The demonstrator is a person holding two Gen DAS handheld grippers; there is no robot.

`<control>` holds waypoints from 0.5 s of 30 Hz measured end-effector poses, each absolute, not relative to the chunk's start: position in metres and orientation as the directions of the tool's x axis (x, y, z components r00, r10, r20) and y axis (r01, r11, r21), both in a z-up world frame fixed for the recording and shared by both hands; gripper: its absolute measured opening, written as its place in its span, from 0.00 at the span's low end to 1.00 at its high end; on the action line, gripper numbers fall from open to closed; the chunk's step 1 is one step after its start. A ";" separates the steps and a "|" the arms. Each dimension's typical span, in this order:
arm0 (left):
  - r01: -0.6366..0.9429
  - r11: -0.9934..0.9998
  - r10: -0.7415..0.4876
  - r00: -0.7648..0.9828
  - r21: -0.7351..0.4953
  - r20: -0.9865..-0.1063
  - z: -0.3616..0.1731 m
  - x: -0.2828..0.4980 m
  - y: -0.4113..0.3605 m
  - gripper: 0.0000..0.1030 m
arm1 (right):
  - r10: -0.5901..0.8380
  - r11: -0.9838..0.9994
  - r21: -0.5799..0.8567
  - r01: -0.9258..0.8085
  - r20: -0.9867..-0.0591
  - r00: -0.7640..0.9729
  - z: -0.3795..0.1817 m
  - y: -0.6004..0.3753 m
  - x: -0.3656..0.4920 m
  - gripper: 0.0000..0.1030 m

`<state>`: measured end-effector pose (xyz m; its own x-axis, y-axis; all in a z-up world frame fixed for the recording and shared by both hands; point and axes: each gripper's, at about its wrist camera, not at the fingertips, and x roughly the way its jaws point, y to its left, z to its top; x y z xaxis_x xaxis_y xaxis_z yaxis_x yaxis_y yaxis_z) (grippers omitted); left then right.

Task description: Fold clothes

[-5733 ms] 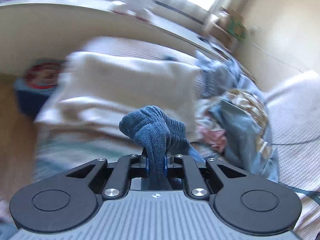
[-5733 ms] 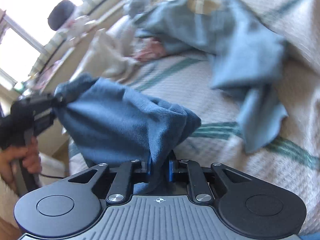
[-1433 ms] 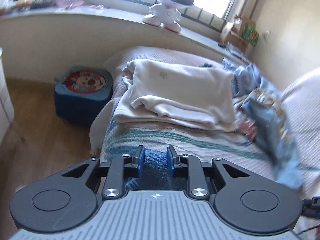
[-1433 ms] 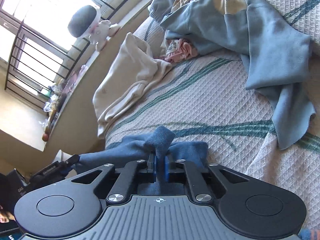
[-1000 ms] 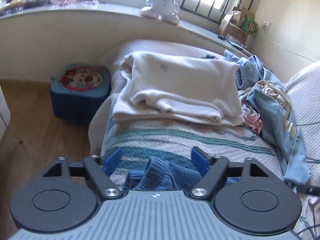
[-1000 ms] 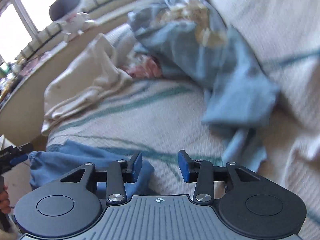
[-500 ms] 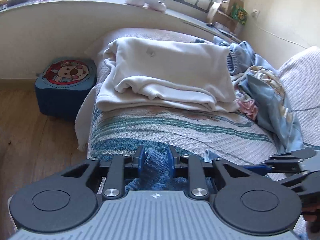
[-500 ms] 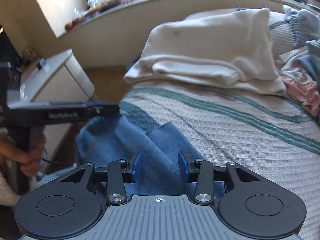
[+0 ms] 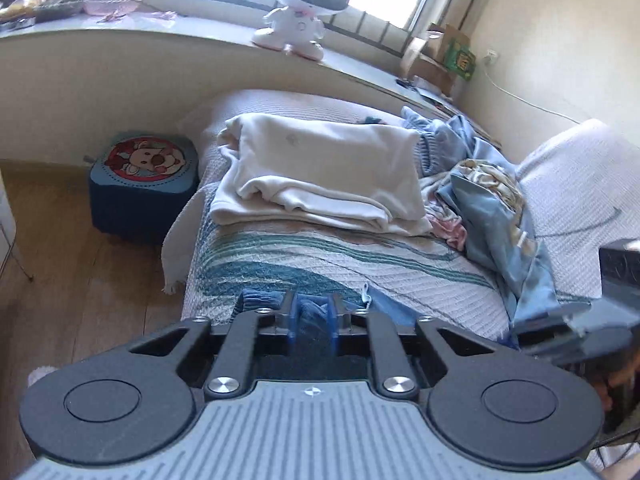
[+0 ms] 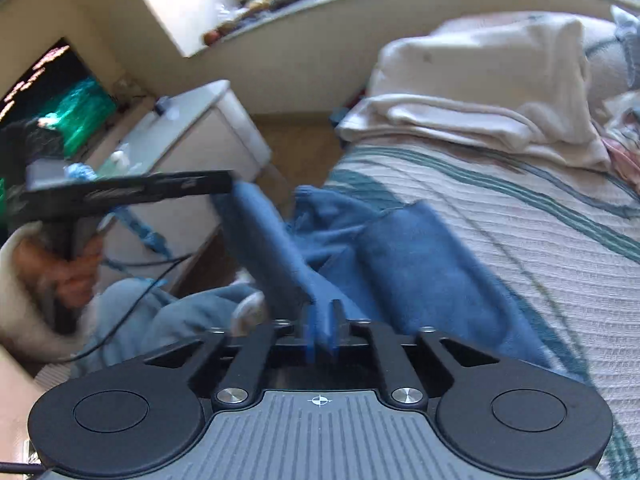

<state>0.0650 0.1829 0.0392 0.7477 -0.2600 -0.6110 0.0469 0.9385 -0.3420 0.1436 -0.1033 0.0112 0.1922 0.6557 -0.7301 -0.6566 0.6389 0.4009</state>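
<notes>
A dark blue garment (image 10: 404, 264) lies bunched at the near edge of the striped bed cover (image 9: 360, 256). My left gripper (image 9: 313, 312) has its blue pads pressed on a fold of it, the jaws still closing. In the right wrist view the left gripper (image 10: 224, 184) shows from the side, with a taut strip of the cloth running from its tip. My right gripper (image 10: 320, 324) is closing too, and a ridge of the same blue cloth is pinched between its pads. The right gripper's black body (image 9: 568, 332) shows at the left wrist view's right edge.
A folded cream garment (image 9: 320, 172) lies across the bed's far end, with a heap of light blue clothes (image 9: 492, 216) to its right. A blue stool (image 9: 144, 176) stands on the wooden floor left of the bed. A white cabinet (image 10: 192, 136) stands left of the bed's near corner.
The left jaws went from wide open to closed on the blue cloth and lifted slightly. The right gripper swung left toward the bed's edge, and its jaws narrowed onto a fold.
</notes>
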 end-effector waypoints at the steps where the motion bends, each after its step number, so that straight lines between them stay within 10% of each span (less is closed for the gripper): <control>1: 0.048 0.938 -0.260 0.750 -0.342 -0.608 0.041 0.065 0.184 0.10 | 0.673 0.644 0.419 -0.640 -0.709 0.212 0.013 -0.105 0.153 0.38; 12: 0.045 0.932 -0.274 0.738 -0.361 -0.616 0.041 0.066 0.193 0.05 | 0.566 0.566 0.206 -0.798 -0.801 0.195 0.010 -0.034 0.180 0.24; 15: 0.046 0.928 -0.284 0.731 -0.371 -0.620 0.035 0.073 0.194 0.26 | 0.591 0.587 0.246 -0.771 -0.781 0.201 0.004 -0.041 0.182 0.26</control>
<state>0.0730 0.1945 0.0351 0.7313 -0.2837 -0.6203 0.0456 0.9277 -0.3705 0.1818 -0.0408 0.0037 0.2011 0.5912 -0.7811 -0.7714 0.5870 0.2457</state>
